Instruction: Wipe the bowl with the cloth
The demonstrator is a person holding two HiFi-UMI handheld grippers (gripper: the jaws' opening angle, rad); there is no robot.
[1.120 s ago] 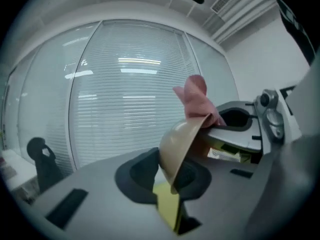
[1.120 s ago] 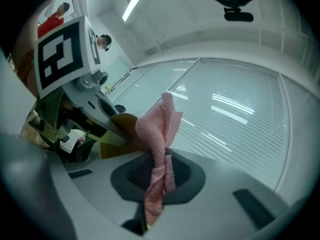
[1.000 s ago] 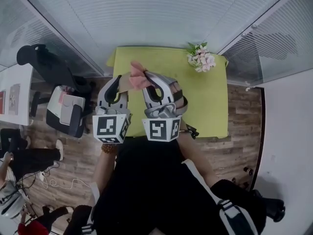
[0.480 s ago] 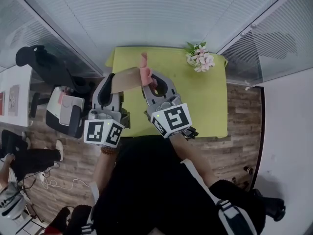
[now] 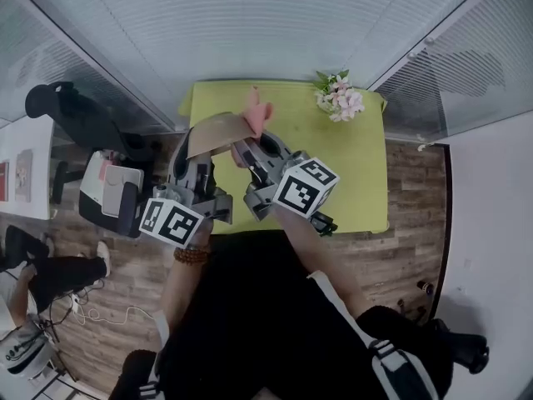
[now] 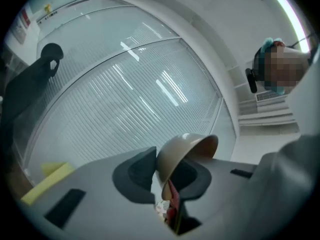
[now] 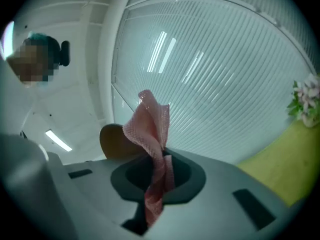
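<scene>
A tan bowl (image 5: 213,132) is held up above the near left part of the green table (image 5: 354,169), tipped on its side. My left gripper (image 5: 198,152) is shut on the bowl's rim (image 6: 184,153), which sits between its jaws. A pink cloth (image 5: 256,112) sticks up just right of the bowl, pinched in my right gripper (image 5: 248,147). In the right gripper view the cloth (image 7: 148,129) rises out of the shut jaws, with the bowl (image 7: 116,142) close behind on the left. Whether cloth and bowl touch I cannot tell.
A bunch of pink and white flowers (image 5: 340,98) lies at the table's far right corner, also seen as flowers (image 7: 306,98). Glass walls with blinds stand behind the table. A black office chair (image 5: 79,111) and grey seat (image 5: 117,192) stand left, on wooden floor.
Both grippers have rolled, the right one more, turning its marker cube to the right. The cloth has shifted from the bowl's mouth up and to the right; the bowl has tipped further.
</scene>
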